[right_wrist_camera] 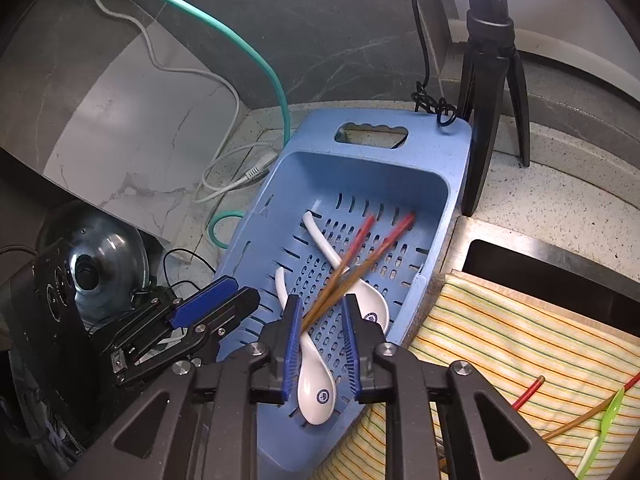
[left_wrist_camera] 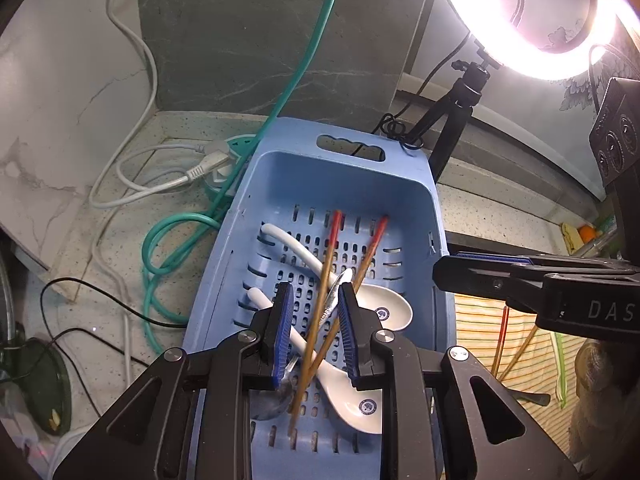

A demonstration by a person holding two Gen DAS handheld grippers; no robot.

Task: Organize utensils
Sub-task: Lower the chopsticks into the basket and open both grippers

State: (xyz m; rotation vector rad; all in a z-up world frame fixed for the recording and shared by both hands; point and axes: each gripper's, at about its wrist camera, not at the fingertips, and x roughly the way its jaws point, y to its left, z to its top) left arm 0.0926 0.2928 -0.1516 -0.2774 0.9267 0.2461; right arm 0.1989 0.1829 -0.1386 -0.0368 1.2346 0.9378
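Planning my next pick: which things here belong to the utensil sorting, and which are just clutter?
Job:
blue basket
two white spoons
metal spoon
chopsticks in basket
chopsticks on striped cloth
green utensil

Clutter:
tripod
ring light
teal hose
white cable
pot lid

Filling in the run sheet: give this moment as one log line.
basket: two spoons, chopsticks | both tools: open above | cloth: more chopsticks

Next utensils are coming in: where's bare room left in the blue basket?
The blue basket is bare at its far end, below the handle slot. Its middle and near end are crowded: white spoons and crossed chopsticks overlap there.
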